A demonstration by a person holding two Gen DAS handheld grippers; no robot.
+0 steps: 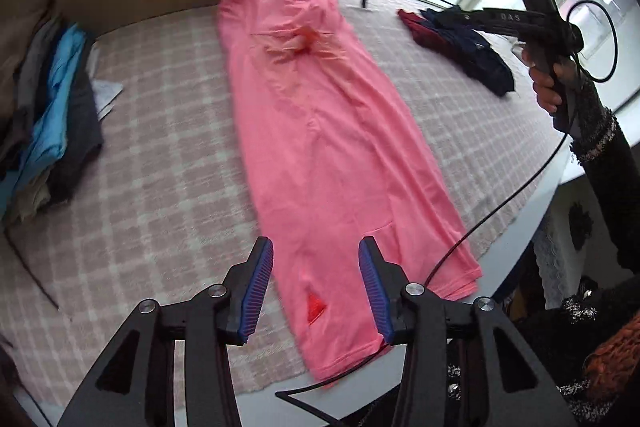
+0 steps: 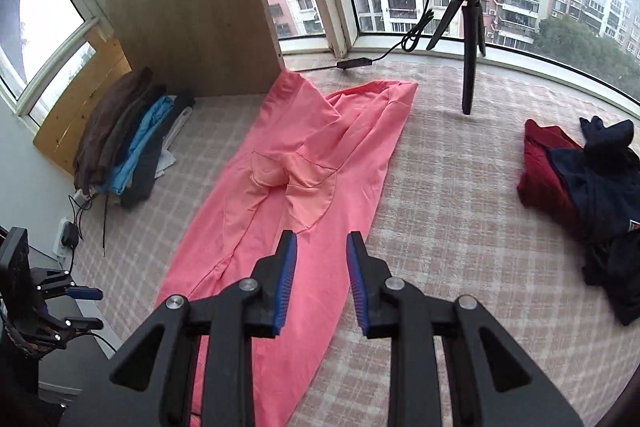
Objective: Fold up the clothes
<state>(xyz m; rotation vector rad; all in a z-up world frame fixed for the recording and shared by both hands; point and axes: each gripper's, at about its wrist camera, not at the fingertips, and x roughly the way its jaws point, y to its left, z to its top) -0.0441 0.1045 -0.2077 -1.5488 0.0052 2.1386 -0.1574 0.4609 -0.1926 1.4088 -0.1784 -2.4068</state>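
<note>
While both grippers hang above the bed, the pink garment [image 1: 320,131] lies stretched out long on the checked bed cover [image 1: 160,155], folded lengthwise into a narrow strip. Its near end reaches the cover's edge. The left gripper [image 1: 316,291] has its blue-padded fingers [image 1: 256,291] apart, with nothing between them; the garment is below, not touched. The right gripper [image 2: 322,283] also shows its fingers [image 2: 286,283] parted and empty over the pink cloth. A pile of folded clothes [image 2: 124,143] sits at the far left by a wooden panel [image 2: 192,11]. A heap of red and navy clothes [image 2: 580,195] lies at the right. A black tripod [image 2: 468,39] stands near the window.
</note>
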